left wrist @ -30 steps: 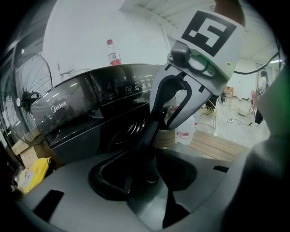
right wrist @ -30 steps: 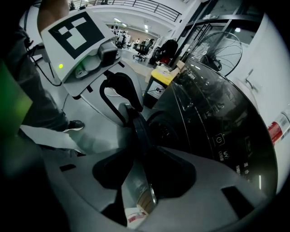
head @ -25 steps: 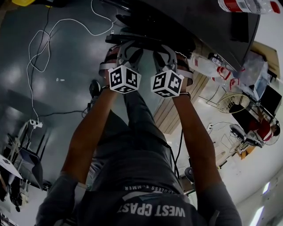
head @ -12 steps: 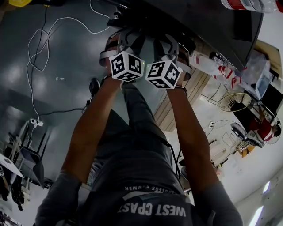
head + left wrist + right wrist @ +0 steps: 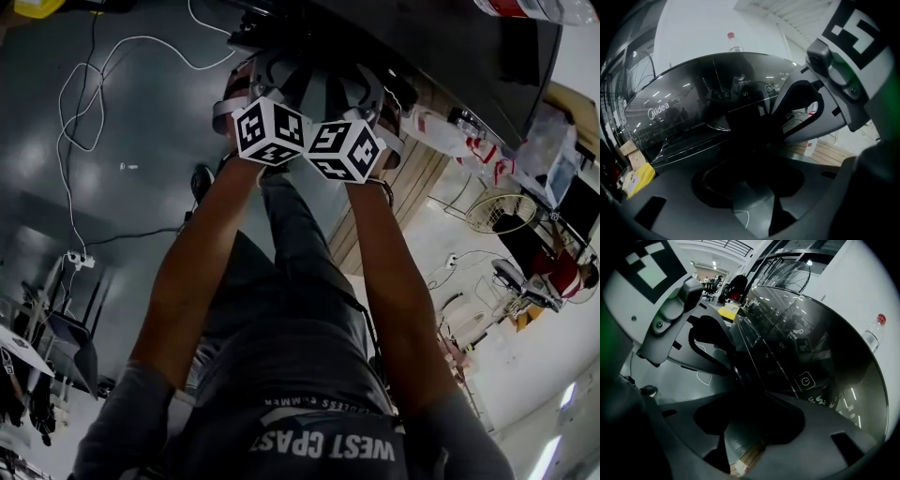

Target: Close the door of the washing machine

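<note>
The black Midea washing machine (image 5: 441,47) fills the top of the head view, its glossy front (image 5: 693,117) close ahead of both grippers. My left gripper (image 5: 272,70) and right gripper (image 5: 361,80) are side by side, cubes almost touching, with their tips at the machine's dark front edge. In the left gripper view my own jaws (image 5: 750,140) are dark shapes against the machine, and the right gripper (image 5: 825,93) shows beside them. The right jaws (image 5: 750,385) have just been opening; nothing shows between them. The control panel (image 5: 806,380) lies just ahead. The door itself is lost in the dark.
A clear bottle (image 5: 733,42) stands on the machine's top. A white cable (image 5: 84,94) and a power strip (image 5: 75,262) lie on the grey floor. A wooden pallet (image 5: 412,187), a fan (image 5: 492,211) and clutter are at the right. My legs are below.
Both grippers have drawn together and slid up toward the machine's edge. The right cube has rolled and now nearly touches the left one.
</note>
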A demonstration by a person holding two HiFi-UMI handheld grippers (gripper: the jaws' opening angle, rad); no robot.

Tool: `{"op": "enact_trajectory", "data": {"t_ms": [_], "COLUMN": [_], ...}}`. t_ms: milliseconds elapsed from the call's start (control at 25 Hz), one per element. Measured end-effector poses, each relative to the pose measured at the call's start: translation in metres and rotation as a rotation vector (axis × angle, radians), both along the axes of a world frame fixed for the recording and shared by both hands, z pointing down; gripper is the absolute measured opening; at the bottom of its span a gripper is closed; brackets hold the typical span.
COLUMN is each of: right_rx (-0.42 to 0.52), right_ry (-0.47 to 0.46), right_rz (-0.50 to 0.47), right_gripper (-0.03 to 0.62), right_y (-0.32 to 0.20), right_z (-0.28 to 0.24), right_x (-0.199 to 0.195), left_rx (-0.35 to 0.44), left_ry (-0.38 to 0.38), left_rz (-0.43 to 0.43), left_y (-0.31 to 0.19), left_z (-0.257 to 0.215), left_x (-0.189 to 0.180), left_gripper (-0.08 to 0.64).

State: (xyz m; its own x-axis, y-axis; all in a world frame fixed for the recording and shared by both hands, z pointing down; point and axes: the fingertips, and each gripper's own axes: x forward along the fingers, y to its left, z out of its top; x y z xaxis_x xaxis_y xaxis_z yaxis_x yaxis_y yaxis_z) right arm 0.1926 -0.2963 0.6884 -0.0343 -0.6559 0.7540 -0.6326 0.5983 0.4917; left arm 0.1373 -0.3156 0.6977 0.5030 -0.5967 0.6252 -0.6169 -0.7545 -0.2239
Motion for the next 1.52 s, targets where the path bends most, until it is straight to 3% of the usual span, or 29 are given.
{"op": "enact_trajectory", "data": {"t_ms": [440,600,760,1000,1160,1520], "right_rx": [-0.017,-0.062,-0.049,0.001,0.056,0.228], "right_ry": [0.008,-0.014,-0.033,-0.111,-0.211,-0.424], "right_rz": [-0.021,-0.049,-0.069,-0.047,-0.001,0.017], "right_gripper": [0.196,0.186,0.153,0.109,0.083,0.058], "right_y": [0.000,0.000,0.000,0.003,0.004,0.015], "right_z": [-0.005,-0.005,-0.020,-0.064,-0.112,-0.237], "right_x": [-0.003,-0.004,-0.012,-0.033,-0.042,-0.056], "left_rx": [-0.019,-0.011,0.004,0.051,0.095,0.156], "left_ry": [-0.021,-0.027,-0.033,-0.026,-0.001,0.161], "left_rz": [0.029,0.042,0.051,0.042,0.026,-0.005], "left_y": [-0.002,-0.002,0.000,-0.001,-0.006,-0.009], "left_z": [-0.005,-0.015,-0.029,-0.070,-0.112,-0.231], "left_x": [-0.005,-0.009,-0.017,-0.050,-0.080,-0.156], "left_gripper": [0.201,0.162,0.147,0.126,0.110,0.077]}}
